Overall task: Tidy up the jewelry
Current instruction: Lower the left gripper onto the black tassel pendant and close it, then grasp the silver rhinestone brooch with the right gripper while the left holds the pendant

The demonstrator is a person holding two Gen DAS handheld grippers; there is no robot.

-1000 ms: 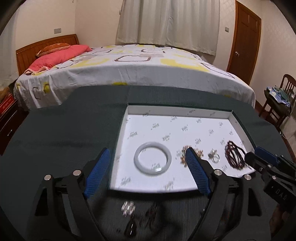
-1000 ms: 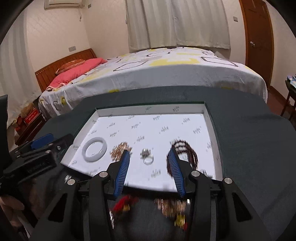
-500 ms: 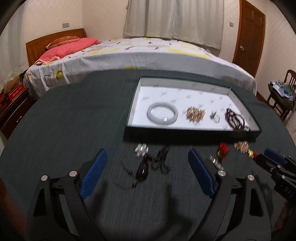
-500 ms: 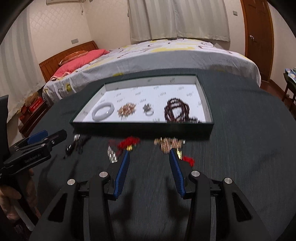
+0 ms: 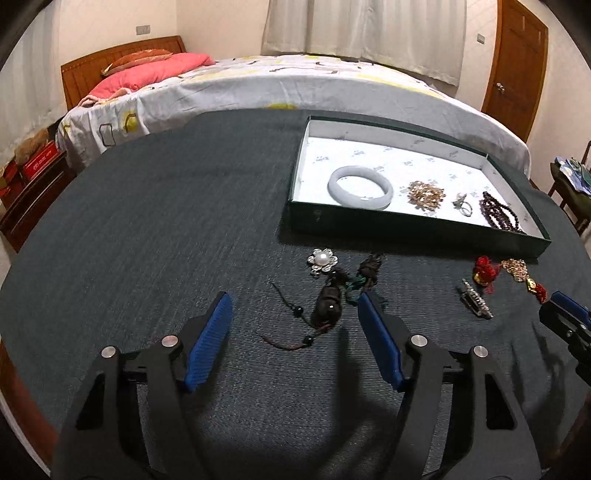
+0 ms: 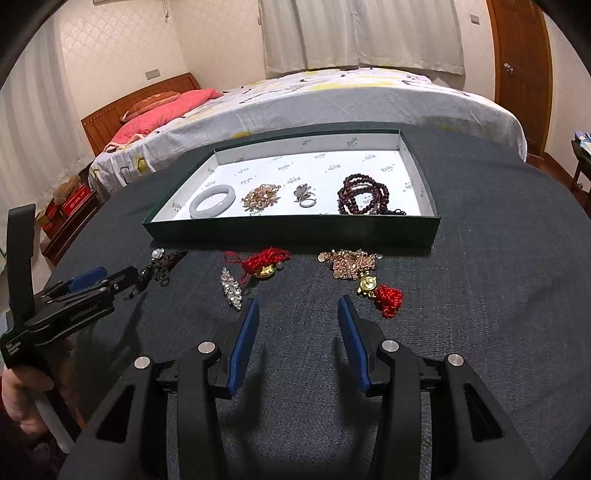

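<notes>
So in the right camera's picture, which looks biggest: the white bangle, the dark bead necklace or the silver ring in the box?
1. Dark bead necklace
2. White bangle
3. Silver ring
All three lie in one row, so nearness hardly skews this.

The right gripper (image 6: 297,314) is hovering wide apart over the dark cloth table (image 6: 480,295), facing a shallow green cardboard tray (image 6: 295,230) holding jewelry.

A bed (image 6: 332,99) with a white and yellow patterned cover stands beyond the dark table (image 5: 166,229). A pink pillow (image 5: 147,74) lies against its wooden headboard (image 5: 118,68). Pale curtains (image 6: 362,33) hang on the far wall, with a brown wooden door (image 6: 521,70) to their right.
</notes>
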